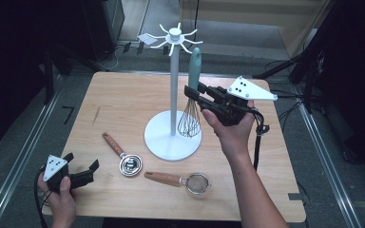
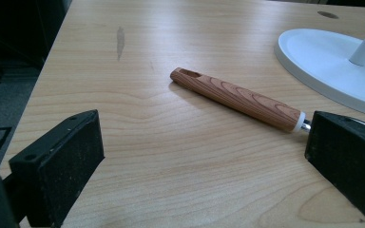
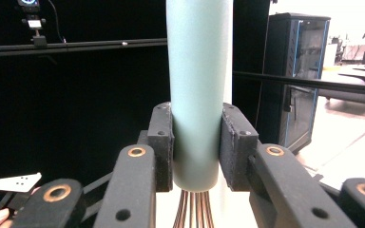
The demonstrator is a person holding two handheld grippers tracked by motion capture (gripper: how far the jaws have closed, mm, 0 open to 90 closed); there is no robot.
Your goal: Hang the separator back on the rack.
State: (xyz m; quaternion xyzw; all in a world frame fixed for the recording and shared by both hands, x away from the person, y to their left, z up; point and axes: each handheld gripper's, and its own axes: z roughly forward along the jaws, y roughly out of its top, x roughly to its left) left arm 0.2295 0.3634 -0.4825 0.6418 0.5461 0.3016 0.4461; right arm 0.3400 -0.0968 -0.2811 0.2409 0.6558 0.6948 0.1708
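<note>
Right hand-held gripper (image 1: 193, 91): your R hand has it raised over the surface, pointing toward the stand's pole; jaws clamped on the whisk handle, one pad on each side, w/ no gap in the right gripper view.
Whisk w/ pale teal handle and copper-coloured wire loops (image 1: 193, 85): upright, handle up, wires down; held at the lower part of the handle, just above where the wires start (image 3: 193, 209). Wire end hangs over the stand's base, just beside the pole; can't tell if the wires touch the base.
White metal stand w/ round base, thin pole and hooked arms on top (image 1: 173, 85): upright, mid-surface. The hooks sit above the whisk's handle tip.
Left hand-held gripper (image 1: 81, 167): your L hand has it low at the near-left corner; jaws apart, nothing btwn them but bare wood in the left gripper view.
Small steel measuring cup w/ wood-grain handle (image 1: 123, 155): flat on the surface btwn the left hand-held gripper and the stand base. Handle (image 2: 237, 99) lies just ahead of the L jaws, untouched.
Small mesh strainer w/ wood-grain handle (image 1: 183, 180): flat on the surface near the front edge, in front of the stand base, mesh end to the right.
Light wooden surface (image 1: 119, 102): carries the stand, cup and strainer; whisk is off it, in the air.
</note>
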